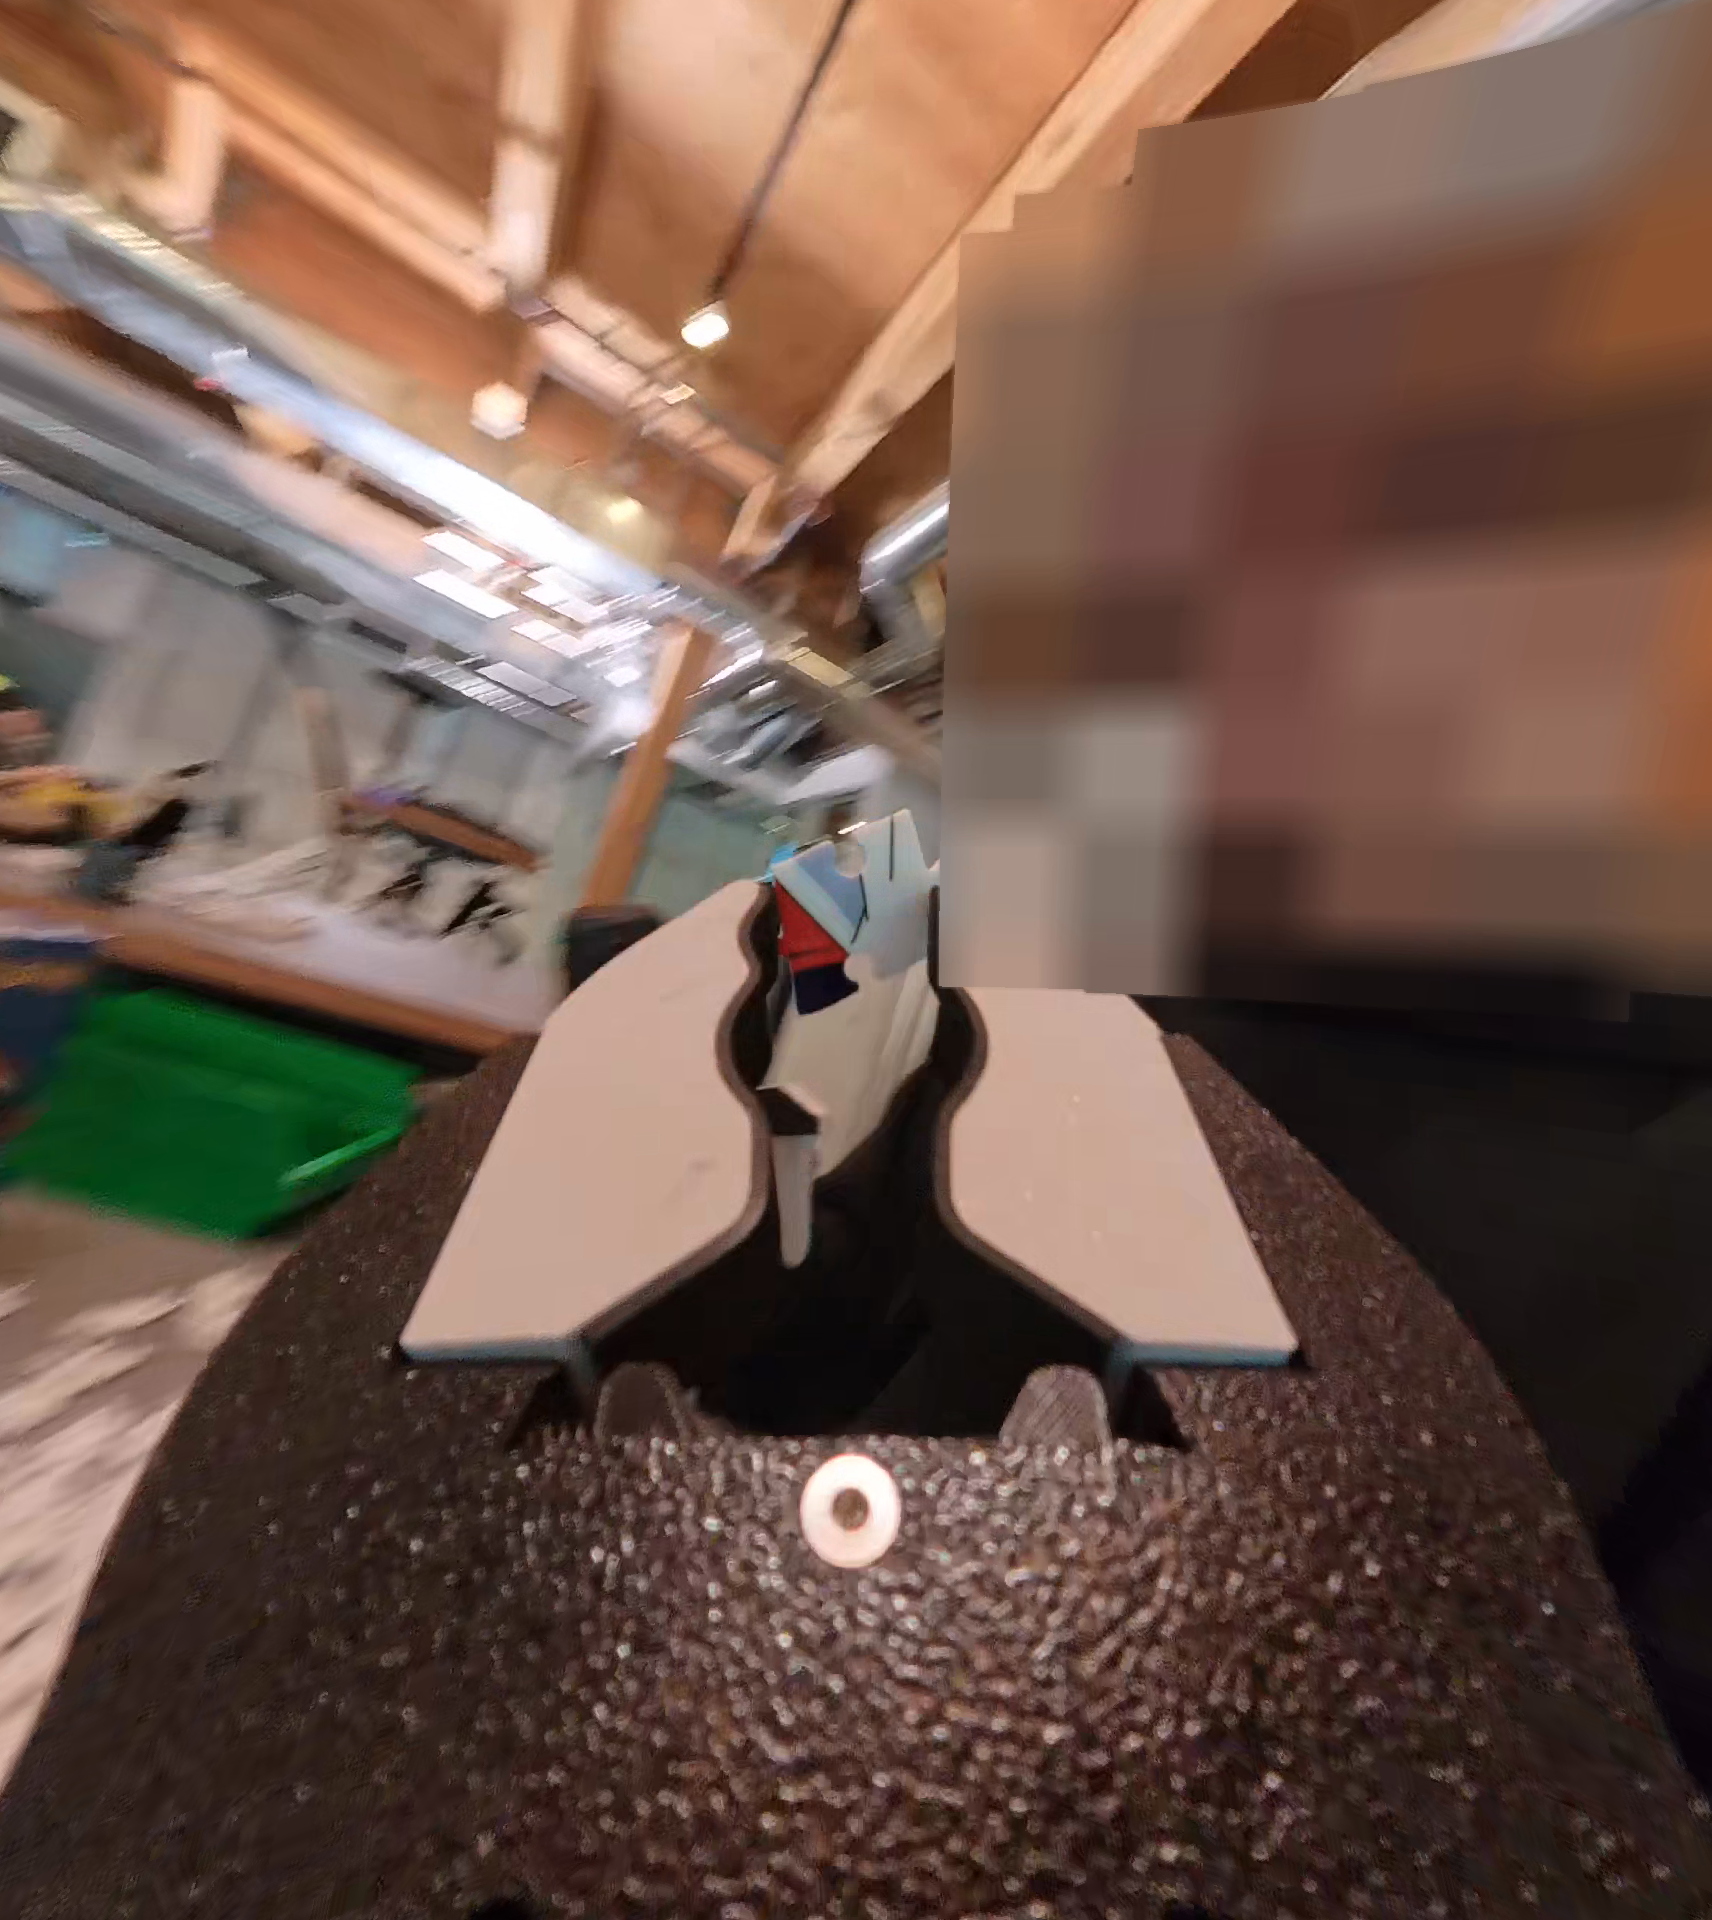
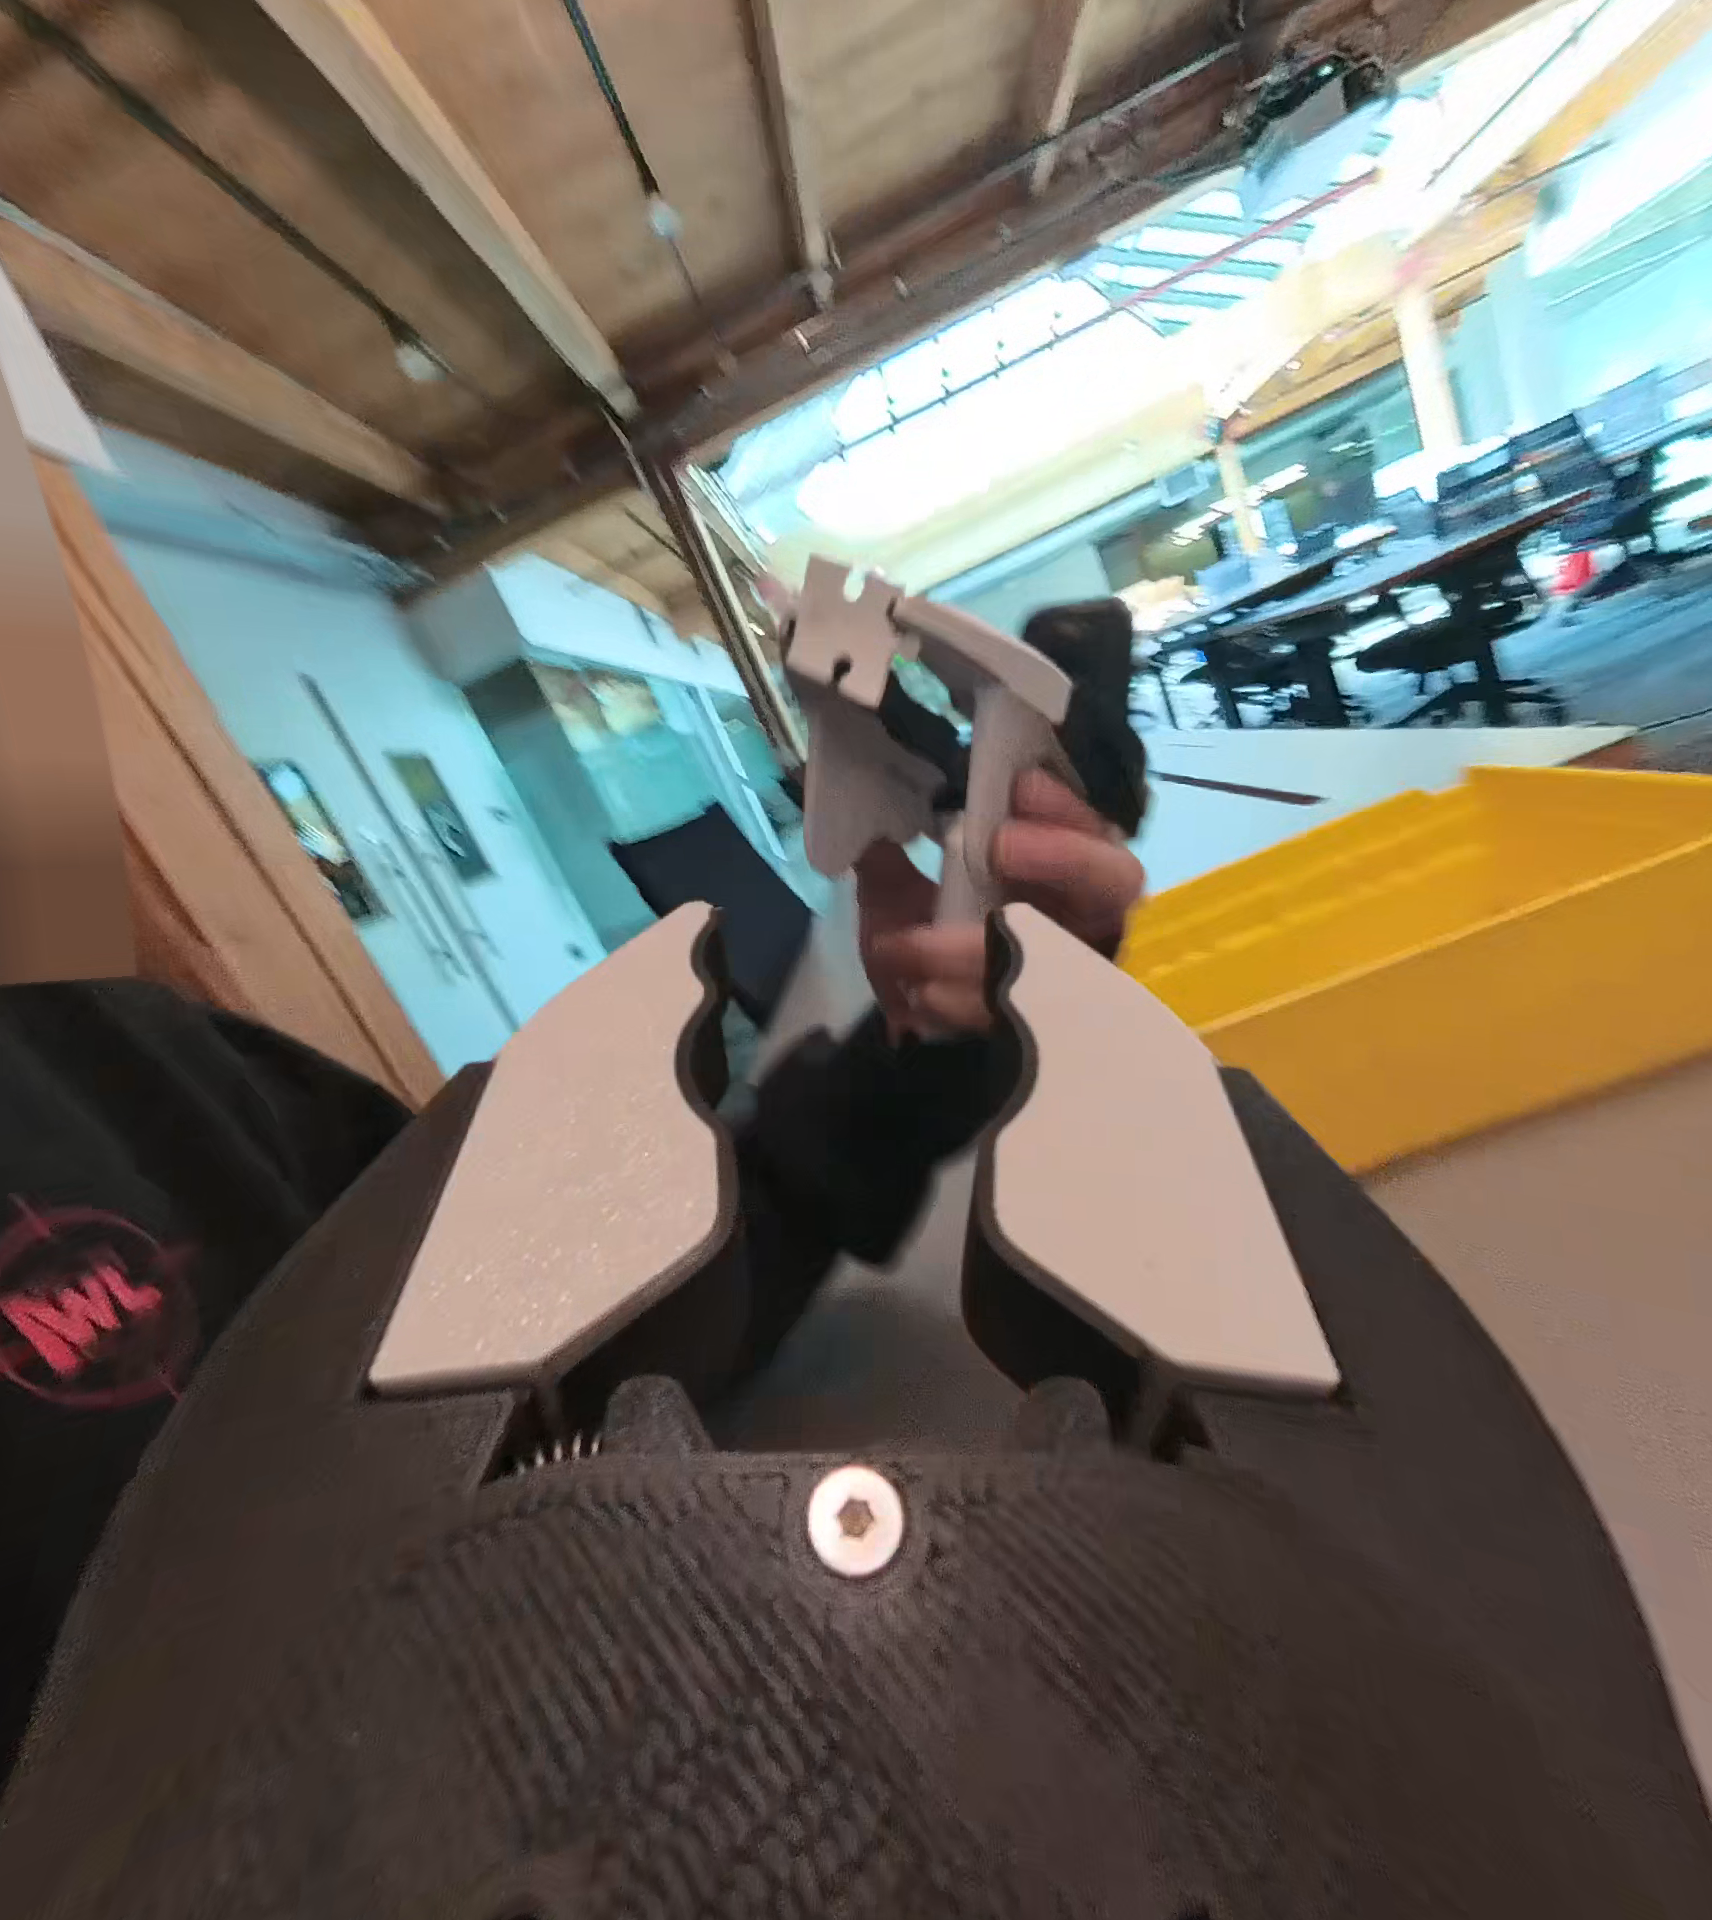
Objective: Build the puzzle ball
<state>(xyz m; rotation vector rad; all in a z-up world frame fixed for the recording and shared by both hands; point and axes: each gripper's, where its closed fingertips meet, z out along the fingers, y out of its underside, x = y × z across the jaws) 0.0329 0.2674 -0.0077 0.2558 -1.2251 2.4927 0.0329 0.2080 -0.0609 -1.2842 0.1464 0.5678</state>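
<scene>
My left gripper [image 1: 847, 977] is shut on a small cluster of joined puzzle ball pieces [image 1: 893, 894], white with red and blue patches, which stick up past the fingertips. It is held up in the air, tilted toward the ceiling. In the right wrist view the same pieces [image 2: 847, 727] show their plain white backs, clamped by the left gripper's fingers [image 2: 1003, 727], with a hand [image 2: 1049, 883] on its handle. My right gripper [image 2: 852, 935] is open and empty, just below and in front of those pieces, apart from them.
A yellow bin [image 2: 1454, 935] stands on the grey table [image 2: 1558, 1403] to the right. A green bin [image 1: 197, 1112] sits low at the left. A person's black shirt [image 2: 52, 1195] is close on the left of the right gripper. Some 9 cm of space lies between my two pairs of fingers.
</scene>
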